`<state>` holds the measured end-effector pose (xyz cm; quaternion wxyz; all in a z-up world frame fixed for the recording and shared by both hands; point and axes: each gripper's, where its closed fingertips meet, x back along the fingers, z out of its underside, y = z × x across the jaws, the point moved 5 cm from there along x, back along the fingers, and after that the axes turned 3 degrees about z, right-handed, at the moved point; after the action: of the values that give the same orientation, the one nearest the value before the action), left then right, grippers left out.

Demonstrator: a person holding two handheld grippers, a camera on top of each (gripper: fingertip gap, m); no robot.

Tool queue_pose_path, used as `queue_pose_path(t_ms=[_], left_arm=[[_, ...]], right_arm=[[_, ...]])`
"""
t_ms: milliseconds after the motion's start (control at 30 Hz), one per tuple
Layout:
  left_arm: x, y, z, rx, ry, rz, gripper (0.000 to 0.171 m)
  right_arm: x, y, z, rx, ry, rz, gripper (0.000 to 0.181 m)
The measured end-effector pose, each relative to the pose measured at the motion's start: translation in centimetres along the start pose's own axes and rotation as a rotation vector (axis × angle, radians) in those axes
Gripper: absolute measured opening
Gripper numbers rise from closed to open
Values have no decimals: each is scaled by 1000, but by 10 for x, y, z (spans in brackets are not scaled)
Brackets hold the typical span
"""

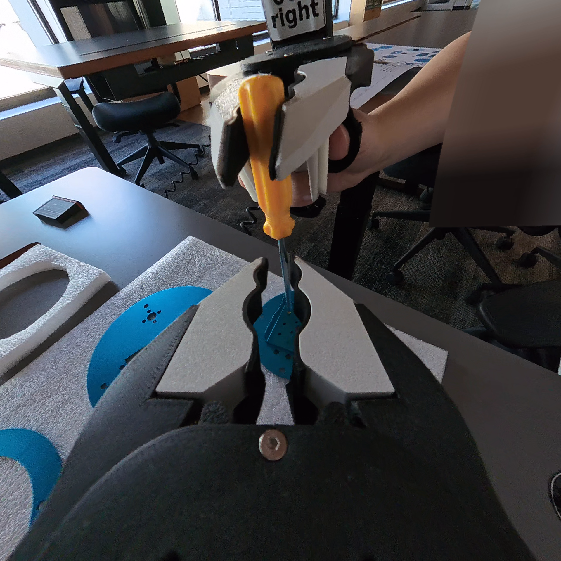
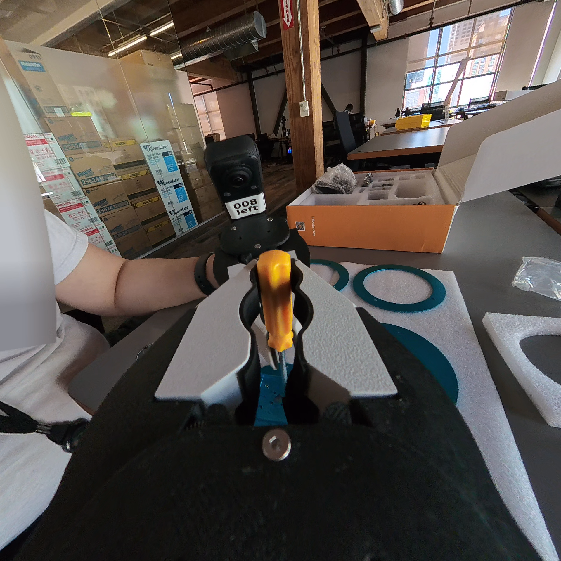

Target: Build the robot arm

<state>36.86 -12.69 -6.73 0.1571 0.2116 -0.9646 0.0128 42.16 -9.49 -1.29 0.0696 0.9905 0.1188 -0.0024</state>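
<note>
My left gripper (image 1: 280, 264) is shut on a small blue bracket (image 1: 280, 334) with several holes and holds it on a blue disc plate (image 1: 136, 328). My right gripper (image 2: 274, 265) is shut on the orange handle of a screwdriver (image 2: 276, 303), which points down. In the left wrist view the right gripper (image 1: 253, 170) hangs above the bracket, and the tip of the screwdriver (image 1: 267, 151) rests at a hole near the bracket's far end. The bracket (image 2: 270, 400) shows between my right fingers. The left gripper's fingertips are mostly hidden there.
A white foam sheet (image 2: 440, 334) on the dark table (image 1: 136, 218) carries the disc and two blue rings (image 2: 399, 288). A foam piece with an oval cutout (image 2: 501, 328) lies beside it. An open orange box (image 2: 370, 227), a plastic bag (image 2: 540, 276) and a small black block (image 1: 60, 211) lie around. My right fingertips sit around 7 centimetres from my left ones.
</note>
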Motion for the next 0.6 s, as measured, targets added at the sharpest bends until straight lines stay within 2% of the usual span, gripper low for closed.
queue_pose_path(t_ms=[67,600], left_arm=[[-2,-3,1,-3,9,26,3],[-5,-3,7,-5,36,32,3]], right_arm=[[0,1,0,8,4,-3,15],[-3,0,6,7,30,-12,15]])
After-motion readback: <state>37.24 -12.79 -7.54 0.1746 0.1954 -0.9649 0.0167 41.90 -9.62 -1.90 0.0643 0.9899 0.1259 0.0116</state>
